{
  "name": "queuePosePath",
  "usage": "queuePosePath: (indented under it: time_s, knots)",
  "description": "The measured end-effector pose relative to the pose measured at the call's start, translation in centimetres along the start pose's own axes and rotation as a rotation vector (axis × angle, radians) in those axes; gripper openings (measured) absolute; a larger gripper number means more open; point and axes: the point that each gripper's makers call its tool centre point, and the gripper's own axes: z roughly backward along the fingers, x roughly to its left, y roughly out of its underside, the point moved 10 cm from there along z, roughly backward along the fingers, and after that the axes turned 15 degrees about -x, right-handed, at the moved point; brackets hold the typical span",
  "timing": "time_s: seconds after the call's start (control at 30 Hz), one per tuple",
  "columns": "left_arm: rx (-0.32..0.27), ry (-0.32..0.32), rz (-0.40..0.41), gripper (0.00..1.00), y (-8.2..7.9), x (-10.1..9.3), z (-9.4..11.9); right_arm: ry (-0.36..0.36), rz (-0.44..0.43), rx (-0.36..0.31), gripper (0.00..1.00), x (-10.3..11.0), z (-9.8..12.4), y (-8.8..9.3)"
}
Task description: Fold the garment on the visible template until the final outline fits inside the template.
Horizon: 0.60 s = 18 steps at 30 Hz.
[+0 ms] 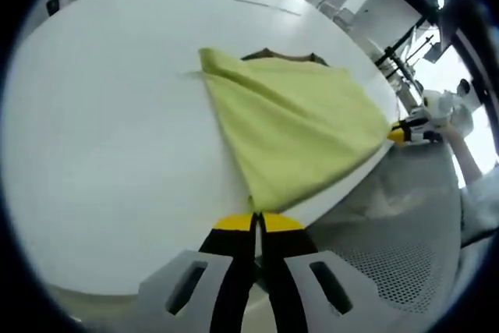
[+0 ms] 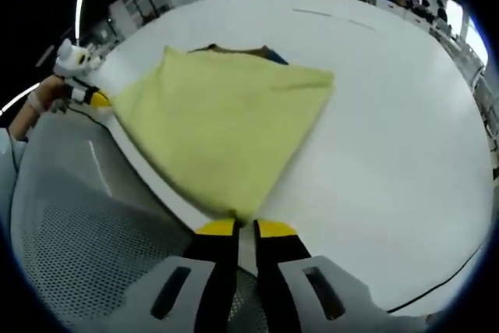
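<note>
At table [image 1: 93,154] edge, both tongs [image 1: 257,222] [image 2: 245,228] clamped on yellow garment [image 1: 300,126] corners.

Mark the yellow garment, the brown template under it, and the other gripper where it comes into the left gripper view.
yellow garment [image 1: 292,126]: left gripper view, middle of the cloth.
brown template [image 1: 269,55]: left gripper view, strip past the cloth's far edge.
right gripper [image 1: 399,134]: left gripper view, yellow tips.

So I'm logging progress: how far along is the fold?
Early. The yellow garment is lifted off the white table, each gripper, left and right, shut on a corner. A brown template peeks out behind. No finished fold shows yet; fitting the outline remains.
</note>
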Motion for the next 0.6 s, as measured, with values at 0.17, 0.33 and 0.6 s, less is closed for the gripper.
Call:
queuePosePath:
  time_s: [0.17,0.33,0.6]
  knots:
    - [-0.004,0.004,-0.002,0.00,-0.1,-0.1,0.2,-0.006,0.014,0.007,0.03,0.1,0.0,0.0]
    - [-0.006,0.006,-0.012,0.00,-0.3,-0.1,0.3,-0.015,0.039,0.012,0.03,0.1,0.1,-0.2]
    - [-0.039,0.041,-0.051,0.00,-2.4,-0.2,1.1,-0.037,0.186,-0.005,0.02,-0.6,1.2,-2.4]
